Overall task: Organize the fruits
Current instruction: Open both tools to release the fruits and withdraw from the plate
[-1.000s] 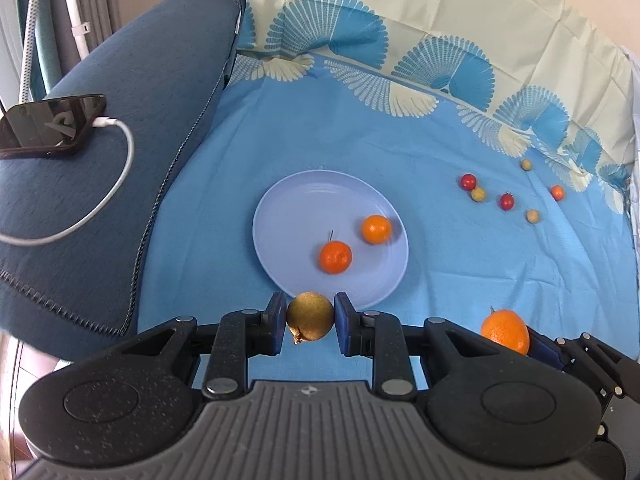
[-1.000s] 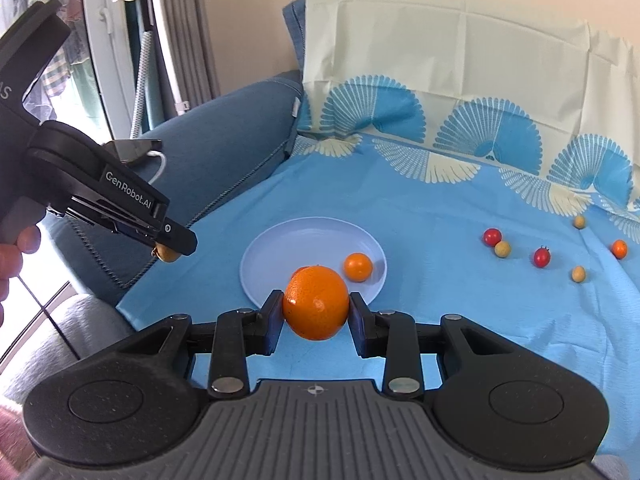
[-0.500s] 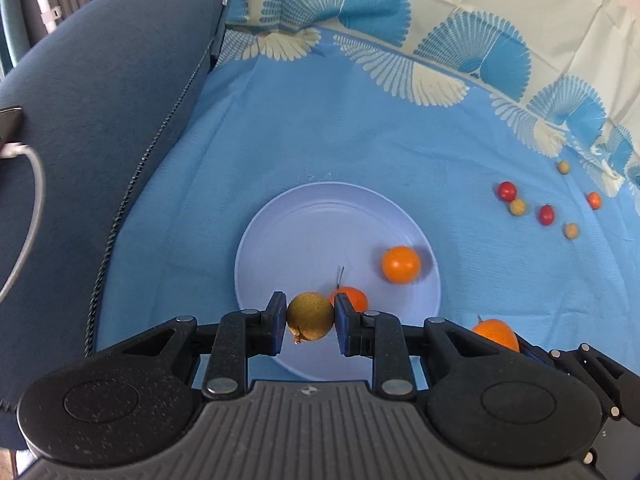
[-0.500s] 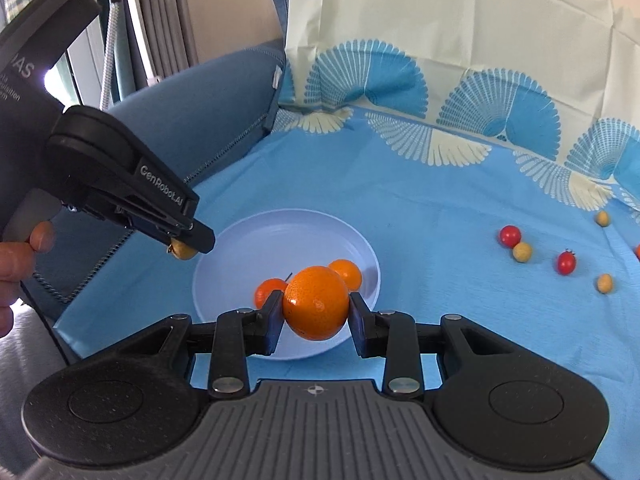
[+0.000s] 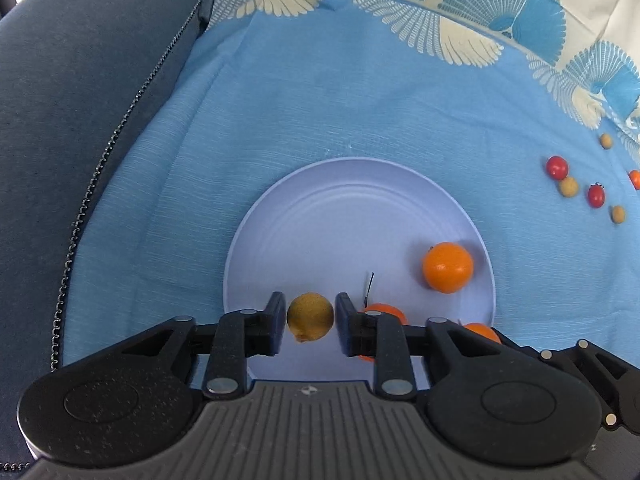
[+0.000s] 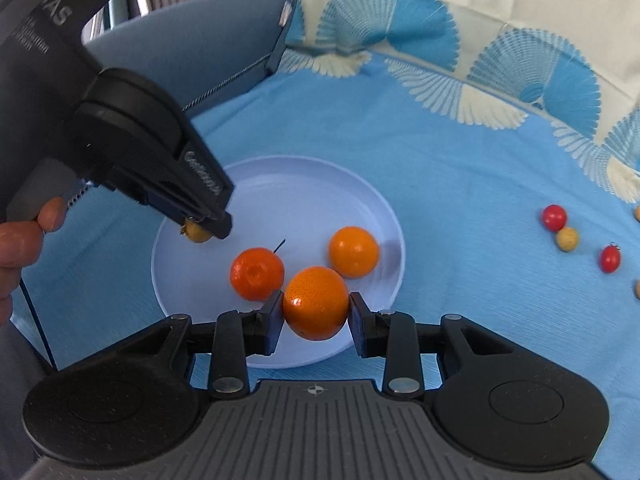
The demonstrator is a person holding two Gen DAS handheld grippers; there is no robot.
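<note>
Opening left tongs (image 5: 308, 322) around stem-down brown fruit (image 5: 310, 316); right tongs (image 6: 316, 312) clenching orange (image 6: 315, 303).

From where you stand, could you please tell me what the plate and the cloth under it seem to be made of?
The plate looks like smooth, pale lavender plastic or melamine: faint concentric rings, soft sheen, thin rim. I cannot rule out glazed ceramic. The cloth looks like matte woven fabric: fine thread lines, soft wrinkles, printed fan pattern.
</note>
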